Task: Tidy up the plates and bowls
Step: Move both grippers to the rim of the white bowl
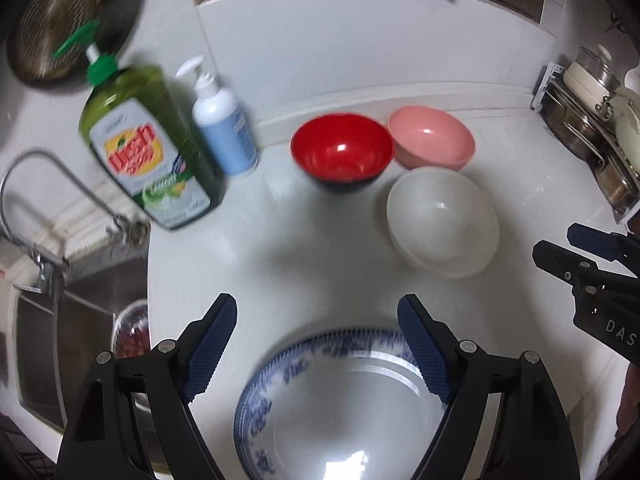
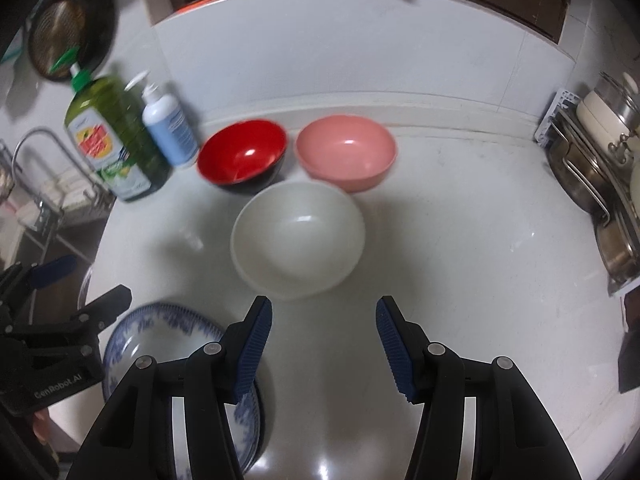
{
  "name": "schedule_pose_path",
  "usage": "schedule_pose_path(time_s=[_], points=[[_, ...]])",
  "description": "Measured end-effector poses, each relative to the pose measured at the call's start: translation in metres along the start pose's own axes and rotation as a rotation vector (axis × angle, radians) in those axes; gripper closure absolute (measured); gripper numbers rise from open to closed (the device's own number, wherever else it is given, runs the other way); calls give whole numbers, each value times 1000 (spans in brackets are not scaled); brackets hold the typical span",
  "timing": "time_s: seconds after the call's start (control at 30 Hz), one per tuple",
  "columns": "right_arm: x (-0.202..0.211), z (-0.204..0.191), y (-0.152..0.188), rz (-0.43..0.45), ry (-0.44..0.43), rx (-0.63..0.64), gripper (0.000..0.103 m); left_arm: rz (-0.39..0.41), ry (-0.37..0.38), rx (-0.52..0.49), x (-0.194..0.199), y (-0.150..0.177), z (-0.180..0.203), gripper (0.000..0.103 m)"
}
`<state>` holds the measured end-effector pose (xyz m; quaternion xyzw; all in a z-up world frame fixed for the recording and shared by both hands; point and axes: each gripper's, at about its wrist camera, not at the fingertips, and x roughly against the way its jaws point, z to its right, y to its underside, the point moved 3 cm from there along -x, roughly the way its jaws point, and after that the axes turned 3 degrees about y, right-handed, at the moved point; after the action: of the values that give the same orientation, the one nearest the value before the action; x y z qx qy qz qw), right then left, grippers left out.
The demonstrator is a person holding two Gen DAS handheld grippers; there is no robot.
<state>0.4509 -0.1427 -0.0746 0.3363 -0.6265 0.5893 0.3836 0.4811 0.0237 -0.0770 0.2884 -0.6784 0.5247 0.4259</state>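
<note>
Your left gripper (image 1: 316,344) hangs with jaws apart above the blue-patterned plate (image 1: 340,408) at the near counter edge. Your right gripper (image 2: 324,344), also apart, faces the white bowl (image 2: 298,240); the red bowl (image 2: 242,156) and pink bowl (image 2: 346,152) sit beyond.

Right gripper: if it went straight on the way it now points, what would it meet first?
Probably the white bowl, which lies just ahead of the open right gripper, slightly left of its centre line. How high the fingers are above the counter is unclear.
</note>
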Motion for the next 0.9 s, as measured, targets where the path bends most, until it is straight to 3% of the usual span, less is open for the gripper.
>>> schedule_pose_path(time_s=[0.27, 0.5, 0.73, 0.9], points=[[-26, 27, -36, -24, -3, -44, 48, -64, 15, -13, -37, -36, 16, 28], [-63, 39, -52, -89, -28, -74, 50, -149, 49, 25, -78, -49, 27, 45], [-97, 46, -50, -161, -52, -104, 62, -184, 52, 25, -106, -54, 36, 51], [-114, 47, -45, -206, -91, -120, 70, -217, 53, 27, -123, -56, 40, 67]])
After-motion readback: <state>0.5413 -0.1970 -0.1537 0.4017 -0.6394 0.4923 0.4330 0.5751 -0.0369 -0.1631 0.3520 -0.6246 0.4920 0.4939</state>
